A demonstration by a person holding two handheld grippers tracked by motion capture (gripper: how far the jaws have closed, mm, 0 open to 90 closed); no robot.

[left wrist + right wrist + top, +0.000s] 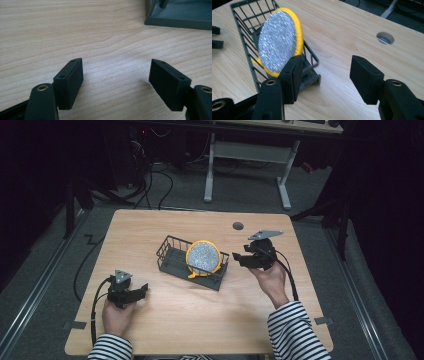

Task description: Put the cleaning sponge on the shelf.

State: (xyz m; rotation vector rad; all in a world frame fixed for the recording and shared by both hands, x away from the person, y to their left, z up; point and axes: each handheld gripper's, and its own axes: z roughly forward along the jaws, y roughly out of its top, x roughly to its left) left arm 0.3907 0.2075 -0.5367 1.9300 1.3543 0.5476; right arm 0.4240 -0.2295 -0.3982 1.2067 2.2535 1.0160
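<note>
A sieve [203, 258] is standing on edge in the rack [170, 251] mid-table [150, 320], lying between my left gripper [142, 291] and right gripper [236, 258].

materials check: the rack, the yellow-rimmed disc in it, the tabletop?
Rack: looks like dark grey coated metal wire; thin straight bars, matt, on a solid tray base that could be plastic.
Disc: yellow rim, smooth and matt, probably plastic or silicone; the face is silver and sparkly, like fine mesh or glitter, can't tell which.
Tabletop: light wood grain, flat satin finish; likely laminate or veneer.
</note>
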